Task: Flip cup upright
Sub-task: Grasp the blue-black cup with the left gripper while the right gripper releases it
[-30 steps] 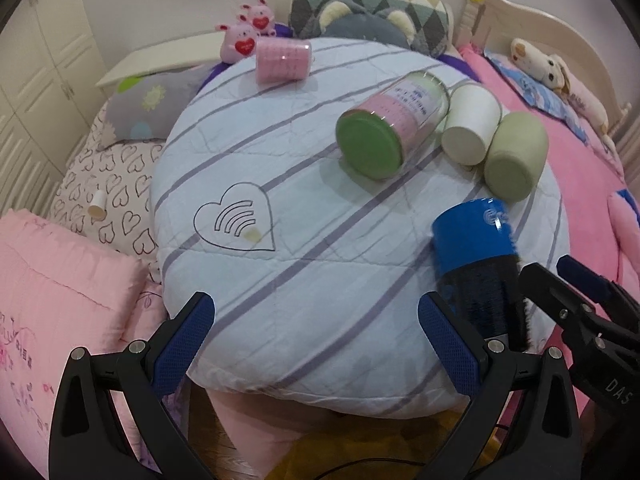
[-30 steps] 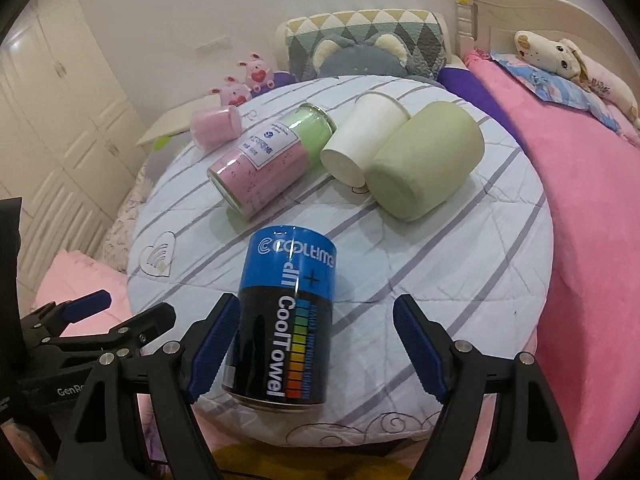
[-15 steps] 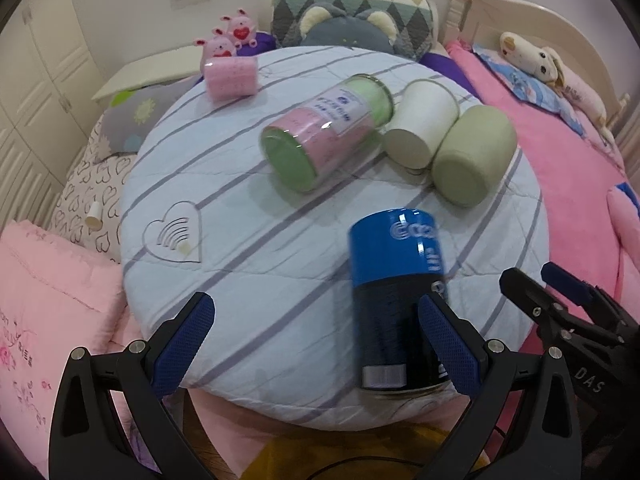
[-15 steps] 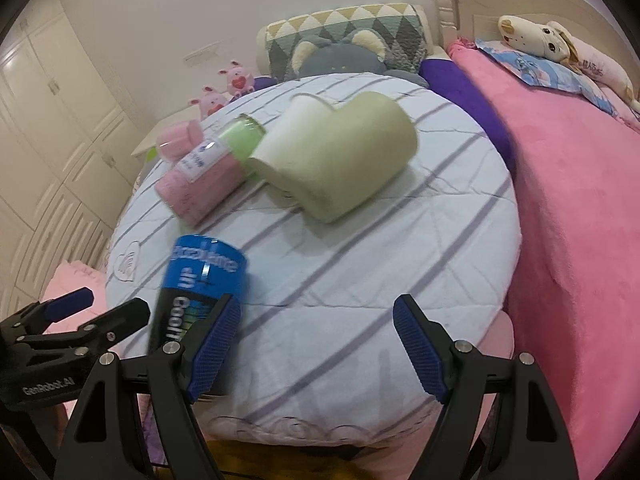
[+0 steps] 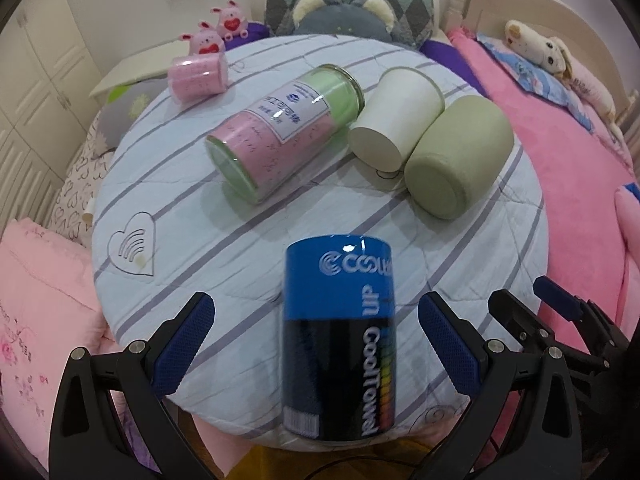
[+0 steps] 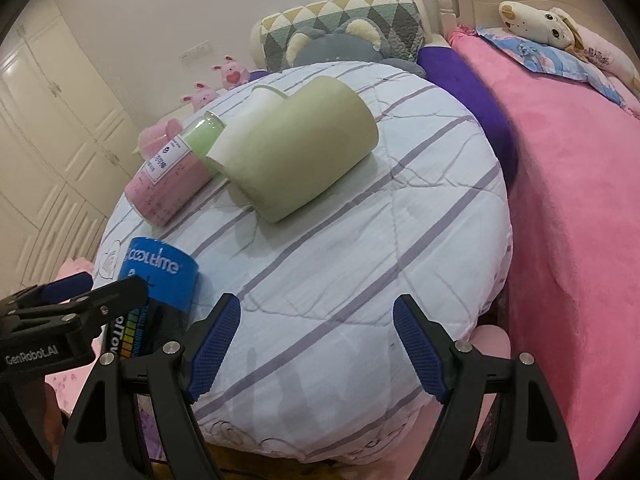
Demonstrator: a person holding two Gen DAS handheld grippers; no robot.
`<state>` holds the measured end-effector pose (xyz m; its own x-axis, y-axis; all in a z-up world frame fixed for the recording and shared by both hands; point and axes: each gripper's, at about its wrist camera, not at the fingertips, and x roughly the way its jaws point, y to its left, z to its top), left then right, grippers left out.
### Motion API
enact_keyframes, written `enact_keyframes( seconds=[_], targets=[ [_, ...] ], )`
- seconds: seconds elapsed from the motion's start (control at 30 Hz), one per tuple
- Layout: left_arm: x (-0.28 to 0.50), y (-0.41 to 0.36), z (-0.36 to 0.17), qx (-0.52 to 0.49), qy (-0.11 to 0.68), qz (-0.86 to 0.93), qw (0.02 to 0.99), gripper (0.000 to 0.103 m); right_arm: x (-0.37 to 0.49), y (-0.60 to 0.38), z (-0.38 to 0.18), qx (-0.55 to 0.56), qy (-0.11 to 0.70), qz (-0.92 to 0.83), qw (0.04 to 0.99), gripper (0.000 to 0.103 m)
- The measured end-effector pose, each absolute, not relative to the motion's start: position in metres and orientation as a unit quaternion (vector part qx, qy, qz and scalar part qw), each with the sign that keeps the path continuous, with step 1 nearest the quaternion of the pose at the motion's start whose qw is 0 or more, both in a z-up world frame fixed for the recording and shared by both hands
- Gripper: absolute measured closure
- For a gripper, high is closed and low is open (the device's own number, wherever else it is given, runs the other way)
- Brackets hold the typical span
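A blue and black "CoolTowel" can (image 5: 340,336) lies on its side at the near edge of the round striped cushion (image 5: 200,208). My left gripper (image 5: 316,346) is open, its fingers either side of the can and apart from it. The can also shows in the right wrist view (image 6: 158,292), left of my open, empty right gripper (image 6: 316,346). A green cup (image 5: 460,162) (image 6: 296,152) and a white paper cup (image 5: 396,120) (image 6: 256,108) lie on their sides side by side further back.
A pink and green glass jar (image 5: 280,132) (image 6: 172,176) lies on its side left of the cups. A small pink cup (image 5: 198,76) lies at the far edge. A pink bed (image 6: 568,200) runs along the right. Pillows and plush toys (image 5: 348,4) sit behind.
My left gripper has swung right so the blue can now sits between its fingers. My right gripper has moved right, away from the can, which now lies to its left.
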<state>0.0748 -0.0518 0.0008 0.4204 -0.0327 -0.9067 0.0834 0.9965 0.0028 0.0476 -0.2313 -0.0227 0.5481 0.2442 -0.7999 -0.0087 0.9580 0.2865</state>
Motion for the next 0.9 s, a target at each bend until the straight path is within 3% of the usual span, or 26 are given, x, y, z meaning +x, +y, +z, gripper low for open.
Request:
enact_keyframes(
  seconds=[0.73, 0.77, 0.8, 0.87, 0.9],
  targets=[
    [0.112, -0.067, -0.038, 0.034, 0.611, 0.008, 0.791, 0.001, 0.084, -0.235, -0.038, 0.097, 0.491, 0.115, 0.858, 0.023],
    [0.112, -0.068, -0.039, 0.039, 0.611, 0.004, 0.791, 0.006, 0.084, -0.234, -0.038, 0.097, 0.491, 0.116, 0.858, 0.023],
    [0.112, -0.068, -0.040, 0.038, 0.613, 0.000, 0.789, 0.018, 0.084, -0.234, -0.038, 0.097, 0.491, 0.116, 0.858, 0.023],
    [0.111, -0.068, -0.045, 0.038, 0.625, -0.005, 0.780, 0.033, 0.085, -0.235, -0.038, 0.099, 0.492, 0.116, 0.857, 0.023],
    [0.111, -0.068, -0.048, 0.037, 0.630, -0.009, 0.776, 0.035, 0.085, -0.235, -0.038, 0.100, 0.492, 0.116, 0.857, 0.023]
  ],
)
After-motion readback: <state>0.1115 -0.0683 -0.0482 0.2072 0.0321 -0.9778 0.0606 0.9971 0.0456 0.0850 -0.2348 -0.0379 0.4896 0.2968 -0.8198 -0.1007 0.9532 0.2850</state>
